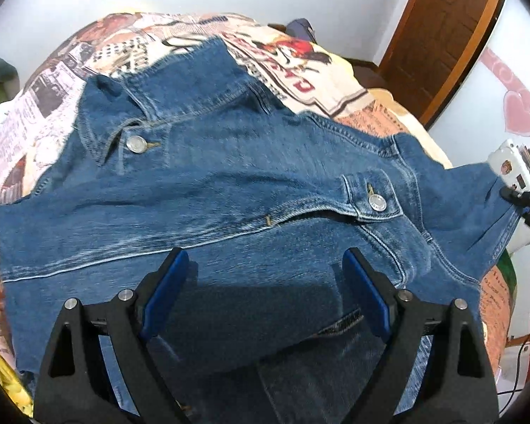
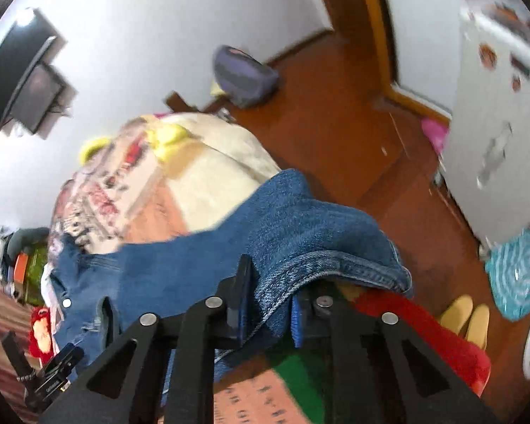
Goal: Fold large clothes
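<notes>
On the printed bedspread (image 1: 307, 70): one denim jacket (image 1: 229, 183), spread nearly flat, collar towards the far wall, two metal buttons showing.

Left gripper (image 1: 265, 268): poised over the jacket's near panel, jaws spread wide, nothing between them, apparently clear of the cloth.

Right gripper (image 2: 268, 296): at the jacket's far right edge, clenched on a bunched fold of sleeve or hem; which of the two cannot be told.

Beyond the jacket: wooden floor (image 2: 335, 134), a door frame, a white cabinet with stickers.

Risk, as judged: the right pinch takes only a thin edge of heavy denim, so a lift may slip it free, or drag the whole jacket askew while the left side lies unheld.
</notes>
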